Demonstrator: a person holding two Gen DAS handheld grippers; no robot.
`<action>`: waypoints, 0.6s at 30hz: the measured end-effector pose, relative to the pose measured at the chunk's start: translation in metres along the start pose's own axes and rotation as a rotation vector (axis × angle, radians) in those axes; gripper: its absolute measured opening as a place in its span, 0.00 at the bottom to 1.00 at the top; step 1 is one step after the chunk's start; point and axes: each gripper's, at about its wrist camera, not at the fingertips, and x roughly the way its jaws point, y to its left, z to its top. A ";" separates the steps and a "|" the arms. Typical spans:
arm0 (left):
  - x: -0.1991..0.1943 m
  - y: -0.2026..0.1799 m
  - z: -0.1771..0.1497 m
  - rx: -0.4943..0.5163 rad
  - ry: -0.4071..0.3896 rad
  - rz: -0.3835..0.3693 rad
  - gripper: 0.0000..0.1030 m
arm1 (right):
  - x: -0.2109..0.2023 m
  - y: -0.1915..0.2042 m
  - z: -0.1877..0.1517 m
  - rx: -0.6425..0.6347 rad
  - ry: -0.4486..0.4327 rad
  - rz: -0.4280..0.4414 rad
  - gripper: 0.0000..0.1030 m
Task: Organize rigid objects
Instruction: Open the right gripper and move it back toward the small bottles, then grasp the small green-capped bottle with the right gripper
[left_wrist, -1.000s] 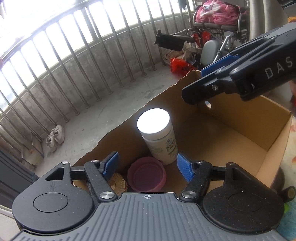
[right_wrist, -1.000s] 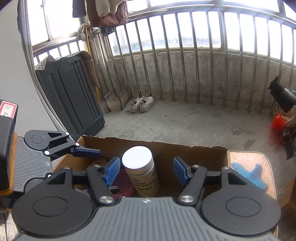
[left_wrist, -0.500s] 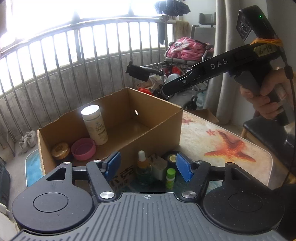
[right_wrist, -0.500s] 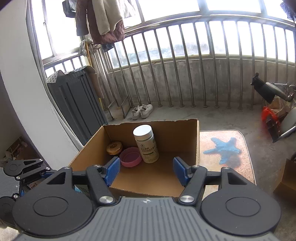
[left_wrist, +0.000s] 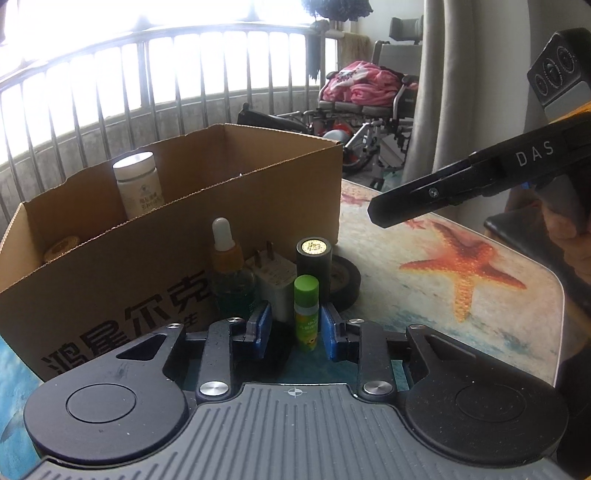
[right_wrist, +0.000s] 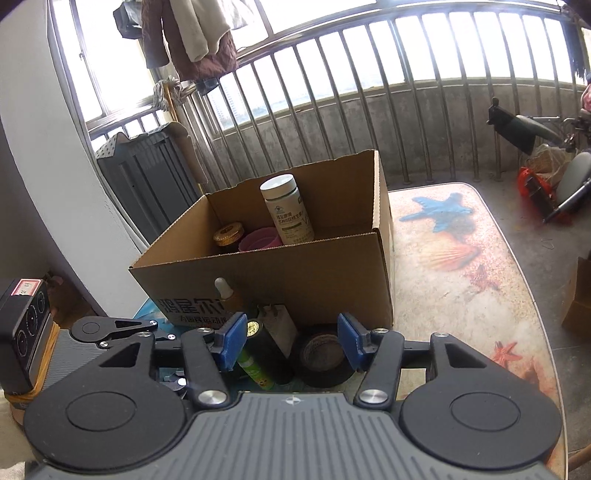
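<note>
- Left gripper (left_wrist: 294, 328): jaws just closing around the upright green-capped tube (left_wrist: 306, 314), slim gaps either side, pads not yet pressing.
- Right gripper (right_wrist: 291, 341): jaws just narrowing, unclenched, straddling the black tape roll (right_wrist: 323, 356), nothing gripped.
- Small items clustered tight against the cardboard box (left_wrist: 140, 266) front wall: dropper bottle (left_wrist: 231, 273), white plug (left_wrist: 275, 284), black cylinder (left_wrist: 314, 266).
- Open room on the starfish mat (left_wrist: 461, 266) to the right, up to its rounded edge.

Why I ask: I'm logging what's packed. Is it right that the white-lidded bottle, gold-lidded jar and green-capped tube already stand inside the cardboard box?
Not quite. The left wrist view shows the green-capped tube outside the cardboard box, on the table between the left gripper pads. The white-lidded bottle and gold-lidded jar are inside.
</note>
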 end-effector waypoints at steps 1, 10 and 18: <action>0.000 0.000 -0.002 0.006 -0.006 -0.007 0.27 | 0.003 0.000 -0.004 -0.003 0.006 0.005 0.55; 0.007 0.004 -0.004 -0.025 -0.026 -0.069 0.24 | 0.015 0.014 -0.030 -0.041 0.044 0.047 0.54; 0.005 0.000 -0.007 -0.007 -0.028 -0.080 0.14 | 0.006 0.036 -0.031 -0.098 0.043 0.104 0.54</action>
